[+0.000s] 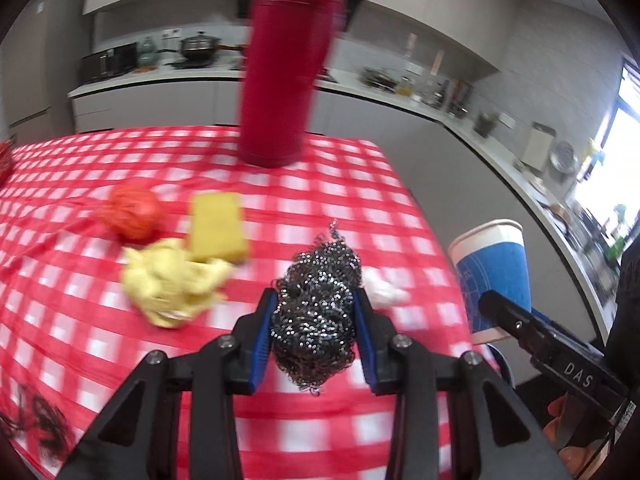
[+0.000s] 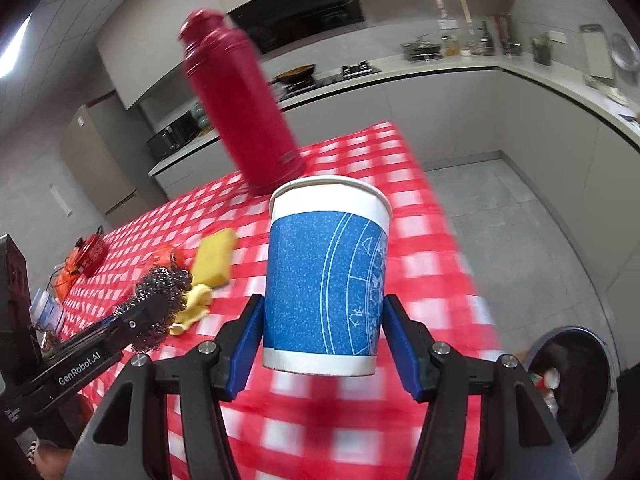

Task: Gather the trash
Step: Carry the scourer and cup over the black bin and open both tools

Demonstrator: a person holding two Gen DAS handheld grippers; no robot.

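Observation:
My left gripper (image 1: 316, 304) is shut on a ball of steel wool (image 1: 316, 316), held above the red-checked tablecloth (image 1: 120, 340). My right gripper (image 2: 324, 316) is shut on a blue and white paper cup (image 2: 326, 276), upright and lifted off the table. In the left wrist view the cup (image 1: 494, 276) shows at the right, past the table edge. In the right wrist view the steel wool (image 2: 160, 300) shows at the left in the other gripper. A crumpled yellow cloth (image 1: 172, 282), a yellow sponge (image 1: 218, 226) and an orange-red net ball (image 1: 132, 210) lie on the table.
A tall red thermos (image 1: 284, 68) stands at the far side of the table. A dark trash bin (image 2: 572, 384) with rubbish inside sits on the floor at the lower right. A white crumpled scrap (image 1: 384, 290) lies near the table edge. Kitchen counters run behind.

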